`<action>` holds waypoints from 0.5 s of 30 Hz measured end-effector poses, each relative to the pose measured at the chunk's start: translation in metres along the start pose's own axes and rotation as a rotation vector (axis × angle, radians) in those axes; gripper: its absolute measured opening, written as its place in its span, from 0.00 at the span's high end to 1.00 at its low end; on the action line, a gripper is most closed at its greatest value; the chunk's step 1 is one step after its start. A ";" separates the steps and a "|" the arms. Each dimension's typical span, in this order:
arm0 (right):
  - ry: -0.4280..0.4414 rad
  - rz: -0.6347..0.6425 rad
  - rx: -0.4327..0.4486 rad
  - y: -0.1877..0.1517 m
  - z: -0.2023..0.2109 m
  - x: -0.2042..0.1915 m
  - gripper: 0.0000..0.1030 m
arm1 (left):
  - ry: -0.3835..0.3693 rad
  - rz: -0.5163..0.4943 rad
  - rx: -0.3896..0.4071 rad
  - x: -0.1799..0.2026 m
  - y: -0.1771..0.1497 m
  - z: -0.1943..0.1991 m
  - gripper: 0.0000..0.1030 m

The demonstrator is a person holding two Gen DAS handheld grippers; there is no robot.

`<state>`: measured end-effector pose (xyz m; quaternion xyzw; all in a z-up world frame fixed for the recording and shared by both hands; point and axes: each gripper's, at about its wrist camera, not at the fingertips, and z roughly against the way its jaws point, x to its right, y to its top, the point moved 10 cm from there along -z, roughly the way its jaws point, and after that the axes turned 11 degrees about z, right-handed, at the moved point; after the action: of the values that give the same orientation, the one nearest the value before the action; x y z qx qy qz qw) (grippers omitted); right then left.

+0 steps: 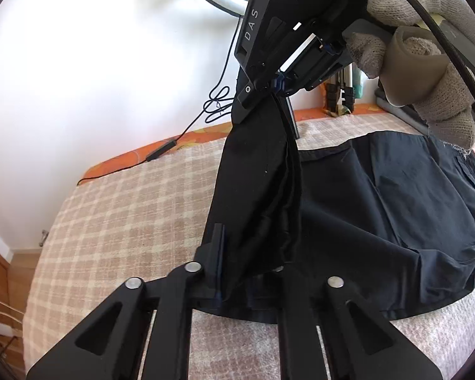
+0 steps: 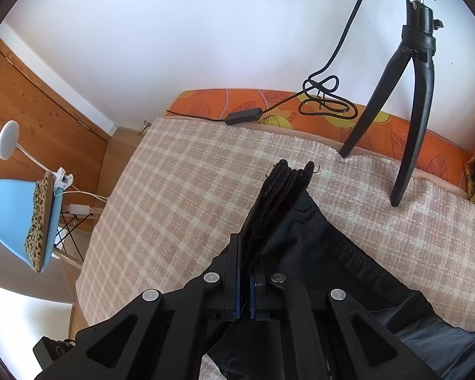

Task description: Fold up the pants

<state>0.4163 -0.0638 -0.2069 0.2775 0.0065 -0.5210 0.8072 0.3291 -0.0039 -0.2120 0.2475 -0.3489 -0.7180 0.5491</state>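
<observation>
Black pants (image 1: 380, 221) lie on a bed under a beige checked blanket (image 1: 126, 221). My left gripper (image 1: 243, 269) is shut on the near edge of a raised strip of the pants; cloth hides its right finger. My right gripper (image 1: 269, 90), held by a gloved hand, is shut on the far end of that strip and holds it above the bed. In the right wrist view the right gripper (image 2: 248, 272) pinches bunched hem layers (image 2: 285, 186) between its blue pads, with the rest of the pants (image 2: 364, 269) below on the blanket (image 2: 174, 190).
A black tripod (image 2: 408, 110) stands on the blanket near the wall. A black cable with an inline box (image 2: 242, 115) lies on the orange sheet. A blue chair (image 2: 15, 218) and a white lamp (image 2: 8, 139) stand left of the bed.
</observation>
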 end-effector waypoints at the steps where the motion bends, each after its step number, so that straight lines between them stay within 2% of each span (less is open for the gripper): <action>1: -0.004 0.004 0.005 -0.002 0.004 0.000 0.99 | -0.021 0.008 -0.003 0.006 0.001 0.005 0.93; 7: -0.023 -0.004 0.045 -0.014 0.039 0.012 0.99 | -0.106 0.045 0.006 0.022 0.026 0.034 0.95; 11: -0.032 -0.017 0.088 -0.020 0.071 0.021 0.99 | -0.180 0.060 0.012 0.050 0.045 0.059 0.95; 15: -0.059 -0.017 0.134 -0.029 0.111 0.032 0.99 | -0.245 0.024 0.029 0.088 0.062 0.081 0.95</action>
<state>0.3757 -0.1501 -0.1358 0.3153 -0.0497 -0.5351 0.7822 0.2830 -0.0791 -0.1101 0.1619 -0.4268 -0.7310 0.5073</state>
